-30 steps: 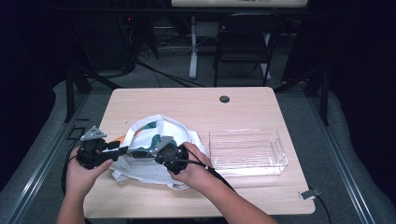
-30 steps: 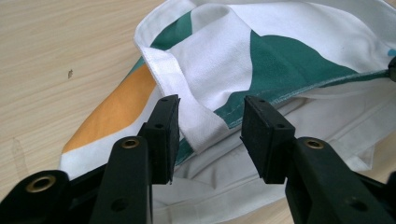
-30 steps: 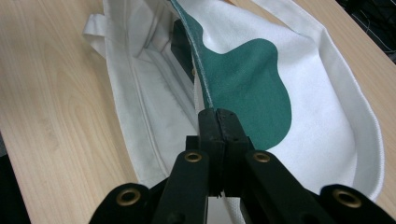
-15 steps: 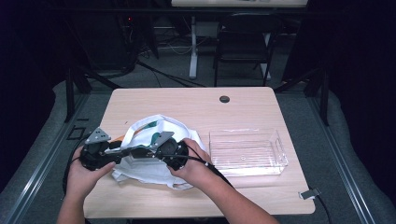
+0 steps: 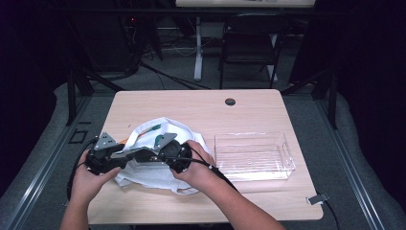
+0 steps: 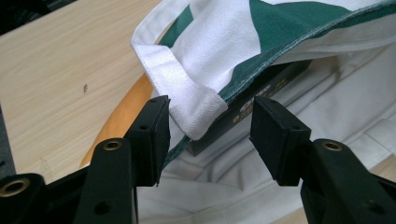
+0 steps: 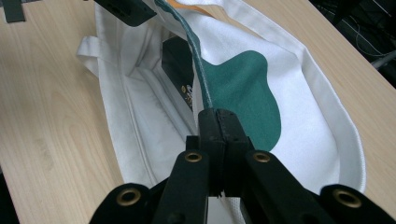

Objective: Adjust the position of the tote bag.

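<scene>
Clear bin (image 5: 253, 155) beside tote bag (image 5: 158, 179)

The dark box (image 6: 261, 95) lies mostly hidden inside the white tote bag (image 5: 158, 175), and the gold print on it is too small to read. An orange thing (image 6: 119, 116) under the bag shows just a curved edge, so what it is cannot be told.

table: light wood top (image 5: 201, 108), round dark grommet hole (image 5: 230, 101) near far edge
bin: clear plastic container (image 5: 253, 155), right side of table
background: dark folding chair (image 5: 249, 45) beyond the table
</scene>
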`<state>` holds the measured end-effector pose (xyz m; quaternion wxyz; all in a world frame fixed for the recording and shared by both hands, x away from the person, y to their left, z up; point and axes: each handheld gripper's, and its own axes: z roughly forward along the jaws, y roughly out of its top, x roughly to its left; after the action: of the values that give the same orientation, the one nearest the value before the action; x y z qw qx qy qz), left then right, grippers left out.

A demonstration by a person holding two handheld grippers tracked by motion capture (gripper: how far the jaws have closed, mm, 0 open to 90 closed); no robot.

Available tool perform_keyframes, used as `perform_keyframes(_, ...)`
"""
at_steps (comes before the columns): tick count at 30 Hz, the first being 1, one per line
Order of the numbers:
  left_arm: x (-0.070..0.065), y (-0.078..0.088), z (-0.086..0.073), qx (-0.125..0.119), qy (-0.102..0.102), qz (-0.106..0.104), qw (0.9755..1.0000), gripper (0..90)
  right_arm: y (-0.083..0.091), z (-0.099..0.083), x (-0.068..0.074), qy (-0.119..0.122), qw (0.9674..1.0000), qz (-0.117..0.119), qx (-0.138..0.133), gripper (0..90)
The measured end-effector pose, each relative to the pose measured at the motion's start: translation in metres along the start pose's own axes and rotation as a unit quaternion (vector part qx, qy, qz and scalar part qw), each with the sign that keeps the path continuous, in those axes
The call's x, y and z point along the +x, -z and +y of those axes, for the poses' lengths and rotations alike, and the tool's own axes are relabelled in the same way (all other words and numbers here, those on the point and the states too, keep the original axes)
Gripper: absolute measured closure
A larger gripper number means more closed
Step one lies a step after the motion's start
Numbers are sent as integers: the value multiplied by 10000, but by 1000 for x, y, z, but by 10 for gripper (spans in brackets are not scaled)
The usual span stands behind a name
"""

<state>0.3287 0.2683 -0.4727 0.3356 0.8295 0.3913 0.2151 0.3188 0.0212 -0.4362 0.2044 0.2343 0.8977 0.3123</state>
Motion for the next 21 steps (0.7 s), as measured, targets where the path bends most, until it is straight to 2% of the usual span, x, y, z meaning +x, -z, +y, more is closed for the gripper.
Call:
perform_keyframes(6,1,-3,-1,42,32,8,10000,545,-1,1,0,-63,10000,-28,-46,900)
perform_keyframes(12,0,-7,-2,174,-39,52,9998,606,-1,1,-1,-61,10000,-42,-39,900)
perform_keyframes(13,-1,-8,-2,217,-69,87,9997,639,-1,1,0,-97,9999,-44,-74,900)
perform_keyframes(21,-2,-8,-3,195,-68,208,9996,728,-2,1,0,-115,9999,-50,-103,900)
